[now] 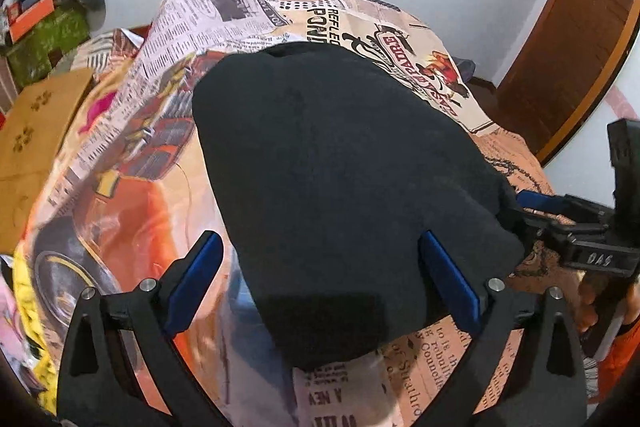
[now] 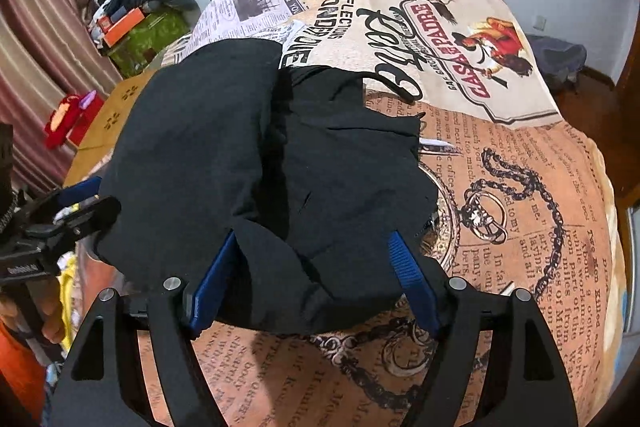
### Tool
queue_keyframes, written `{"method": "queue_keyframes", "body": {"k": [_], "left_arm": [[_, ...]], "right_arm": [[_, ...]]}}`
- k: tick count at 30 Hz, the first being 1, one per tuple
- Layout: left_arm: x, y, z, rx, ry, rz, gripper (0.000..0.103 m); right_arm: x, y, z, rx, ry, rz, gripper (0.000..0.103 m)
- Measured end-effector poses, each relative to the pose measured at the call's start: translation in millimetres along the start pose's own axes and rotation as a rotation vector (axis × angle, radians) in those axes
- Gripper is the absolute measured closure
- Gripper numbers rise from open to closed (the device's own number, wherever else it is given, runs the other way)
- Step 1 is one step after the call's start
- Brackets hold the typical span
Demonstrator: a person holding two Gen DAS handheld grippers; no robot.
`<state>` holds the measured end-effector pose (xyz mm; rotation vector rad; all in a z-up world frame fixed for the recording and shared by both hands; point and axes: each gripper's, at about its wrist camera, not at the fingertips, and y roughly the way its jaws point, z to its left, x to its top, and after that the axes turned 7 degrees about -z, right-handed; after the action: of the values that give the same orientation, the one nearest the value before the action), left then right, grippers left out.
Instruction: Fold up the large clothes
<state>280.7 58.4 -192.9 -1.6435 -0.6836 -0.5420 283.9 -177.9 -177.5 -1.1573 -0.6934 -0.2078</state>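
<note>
Left wrist view: the black garment [image 1: 344, 187] lies bunched on the printed bedspread [image 1: 120, 187], its near edge between the left gripper [image 1: 324, 287]'s blue fingers [image 1: 192, 283], which stand wide apart and press on nothing. Just beside the garment's right edge sits the right gripper [image 1: 560, 219].

Right wrist view: the same garment [image 2: 260, 163] lies in rumpled layers on the bedspread [image 2: 520, 207], its near hem between the right gripper [image 2: 308, 287]'s fingers [image 2: 408, 275]. They too stand apart, with cloth bulging between them but not pinched. The left gripper [image 2: 60, 223] waits at the garment's left edge.

My read: both should take the near hem at matching points, grab one layer only, and pull it flat before folding away, or the lumps get folded in.
</note>
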Motion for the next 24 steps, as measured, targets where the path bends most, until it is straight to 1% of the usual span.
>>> {"method": "queue_keyframes", "body": {"k": [3,5,7,9,12,14,17,19,20,24], "left_arm": [[6,-9,-4,0.044,0.055,-0.026,0.003],[10,-17,-3,0.071,0.069,-0.052,0.003],[13,-22,3,0.077,0.047,-0.078,0.003],[18,-26,14,0.056,-0.003,-0.093,0.003],[25,-23,36,-0.029,-0.124,-0.084,0.003],[27,-13,48,-0.054,-0.191,-0.053,0.003],[22,12,61,-0.128,-0.258,0.030,0.003],[16,26,66,-0.188,-0.300,0.080,0.003],[13,32,70,-0.229,-0.338,0.092,0.003],[7,51,81,-0.340,-0.467,0.124,0.003]], "right_arm": [[6,-9,-2,0.018,0.021,0.004,0.029],[11,-20,-4,0.019,0.017,-0.020,0.029],[15,-29,-7,0.017,0.012,-0.047,0.029],[19,-37,-11,0.007,0.017,-0.073,0.029],[24,-39,-24,0.010,0.055,-0.085,0.029],[25,-32,-35,0.022,0.102,-0.063,0.029],[22,-12,-53,0.067,0.195,0.009,0.029],[17,7,-64,0.109,0.260,0.074,0.029],[15,13,-68,0.128,0.276,0.091,0.029],[9,38,-74,0.188,0.322,0.163,0.029]]}}
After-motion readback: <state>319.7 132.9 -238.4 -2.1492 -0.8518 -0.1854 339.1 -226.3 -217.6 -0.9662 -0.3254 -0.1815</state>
